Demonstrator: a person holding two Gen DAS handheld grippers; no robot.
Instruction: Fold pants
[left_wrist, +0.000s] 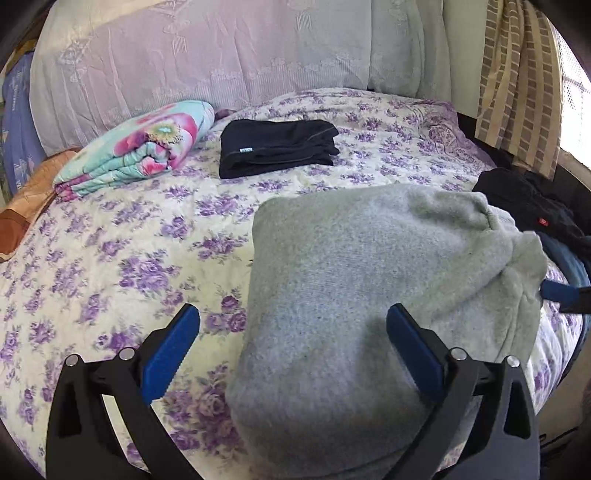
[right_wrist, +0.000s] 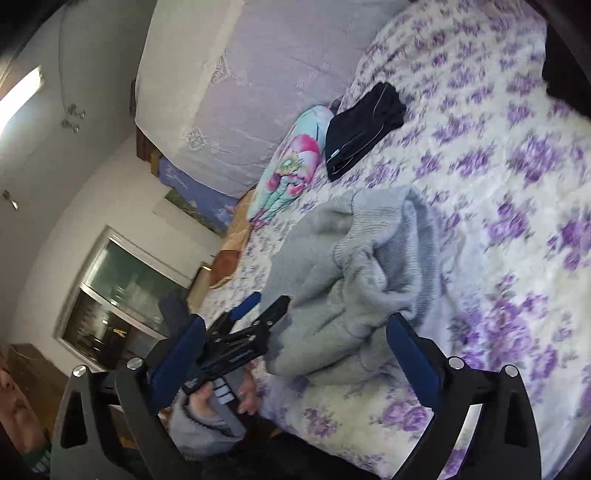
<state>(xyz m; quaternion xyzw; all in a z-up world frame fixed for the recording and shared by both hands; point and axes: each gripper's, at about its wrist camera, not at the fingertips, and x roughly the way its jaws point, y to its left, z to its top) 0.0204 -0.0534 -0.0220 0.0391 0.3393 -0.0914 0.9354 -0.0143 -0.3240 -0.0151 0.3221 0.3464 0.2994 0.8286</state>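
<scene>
Grey fleece pants lie bunched in a thick fold on the floral bedspread. My left gripper is open, its right finger resting on the pants, its left finger over the bedspread. In the right wrist view the grey pants show their ribbed waistband uppermost. My right gripper is open just in front of the pants' near edge, holding nothing. The left gripper shows there at the pants' left side. A right fingertip shows at the pants' right edge.
Folded black pants lie further back on the bed, beside a rolled floral blanket. A dark garment pile lies at the right edge. Pillows under a lilac cover stand behind. A curtain hangs at right.
</scene>
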